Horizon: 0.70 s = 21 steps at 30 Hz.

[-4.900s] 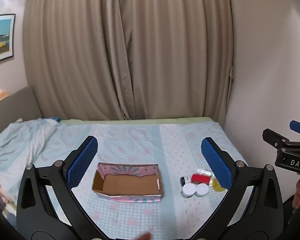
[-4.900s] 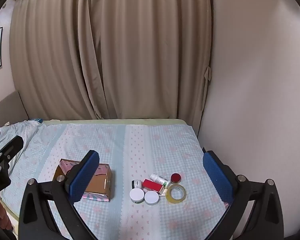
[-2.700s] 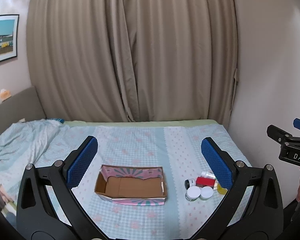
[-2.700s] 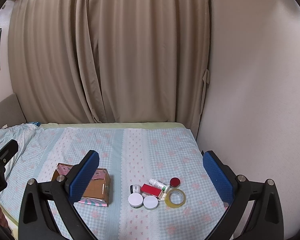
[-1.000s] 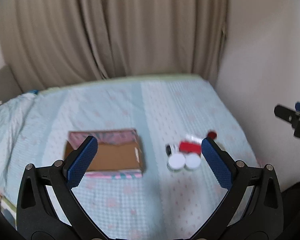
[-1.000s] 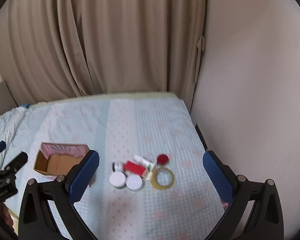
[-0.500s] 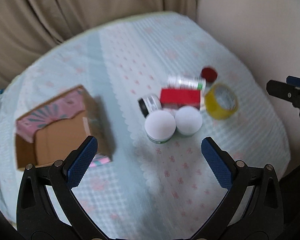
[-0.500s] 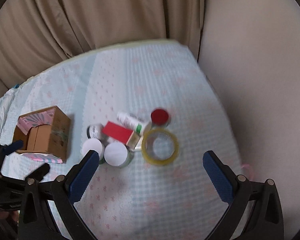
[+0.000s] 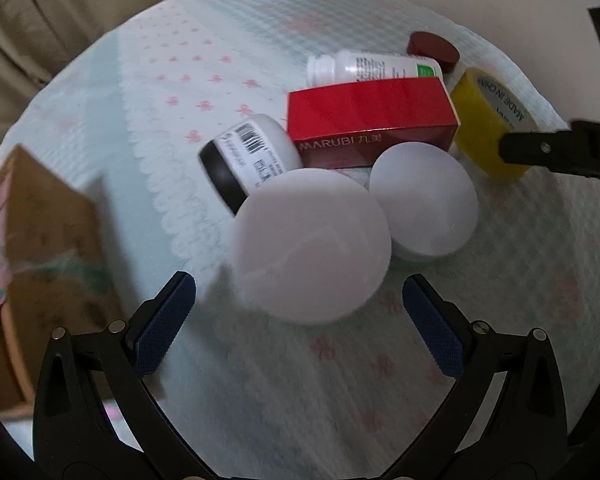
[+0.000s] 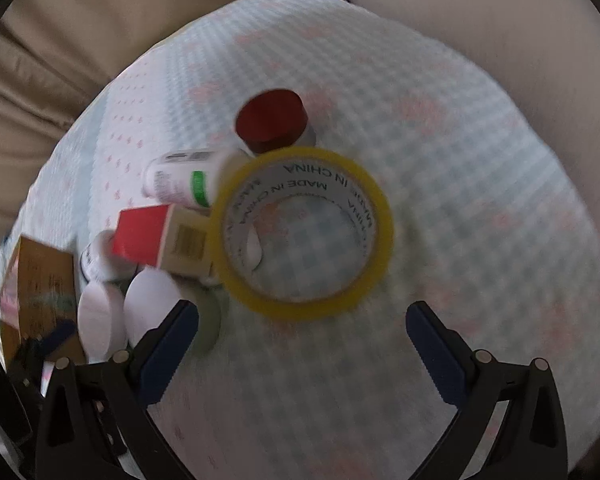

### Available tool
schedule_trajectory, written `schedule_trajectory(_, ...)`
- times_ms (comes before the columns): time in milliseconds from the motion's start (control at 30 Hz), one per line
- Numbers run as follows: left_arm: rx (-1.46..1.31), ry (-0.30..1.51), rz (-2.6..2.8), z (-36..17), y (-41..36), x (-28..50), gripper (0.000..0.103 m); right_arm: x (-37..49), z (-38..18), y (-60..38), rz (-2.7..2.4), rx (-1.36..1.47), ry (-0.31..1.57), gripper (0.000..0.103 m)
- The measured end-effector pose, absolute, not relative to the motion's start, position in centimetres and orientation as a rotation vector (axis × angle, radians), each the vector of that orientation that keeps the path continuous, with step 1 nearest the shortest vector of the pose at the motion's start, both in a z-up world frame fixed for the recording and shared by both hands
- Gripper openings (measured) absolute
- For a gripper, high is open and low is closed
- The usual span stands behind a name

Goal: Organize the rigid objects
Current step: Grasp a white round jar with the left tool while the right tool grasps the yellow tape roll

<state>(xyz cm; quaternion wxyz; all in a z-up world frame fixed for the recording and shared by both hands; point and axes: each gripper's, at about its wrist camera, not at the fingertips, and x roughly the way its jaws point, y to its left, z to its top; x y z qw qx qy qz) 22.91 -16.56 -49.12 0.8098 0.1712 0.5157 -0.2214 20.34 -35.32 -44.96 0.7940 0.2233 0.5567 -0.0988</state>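
A cluster of small items lies on the checked bedspread. My left gripper (image 9: 300,322) is open, just short of a white-lidded jar (image 9: 312,246). A second white-lidded jar (image 9: 424,198) sits to its right. Behind them lie a red box (image 9: 372,126), a black-capped jar (image 9: 248,158) on its side, a white bottle (image 9: 376,66), a dark red cap (image 9: 434,50) and a yellow tape roll (image 9: 490,120). My right gripper (image 10: 302,334) is open, close over the tape roll (image 10: 306,232). The open cardboard box (image 9: 40,240) stands at the left.
The bedspread (image 10: 460,200) has bare room to the right of the tape roll. Beige curtains (image 10: 80,40) hang behind the bed, and a wall (image 10: 500,20) runs along its right side. The right gripper's finger (image 9: 560,152) crosses the tape roll in the left wrist view.
Both grippers have dropped down and forward toward the cluster. The jars now fill the left wrist view and the tape roll fills the right wrist view. Both stay open.
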Motion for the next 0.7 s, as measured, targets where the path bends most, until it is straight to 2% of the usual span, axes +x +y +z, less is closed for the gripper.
schedule_trajectory(467,0.533,1.074,-0.511,-51.3,-18.6,24.6,0.091,23.7,-46.8,-36.1,-0.248,0.515,1.142,0.101)
schedule_trajectory(600,0.547,1.067,-0.543,-51.1,-19.0,24.4,0.072,24.1,-46.8,-36.3,-0.252,0.529,1.141,0.099)
schedule_trajectory(700,0.557,1.054,-0.545,-51.1,-19.2,24.4,0.071,24.0,-46.8,-36.2,-0.249,0.517,1.143,0.099)
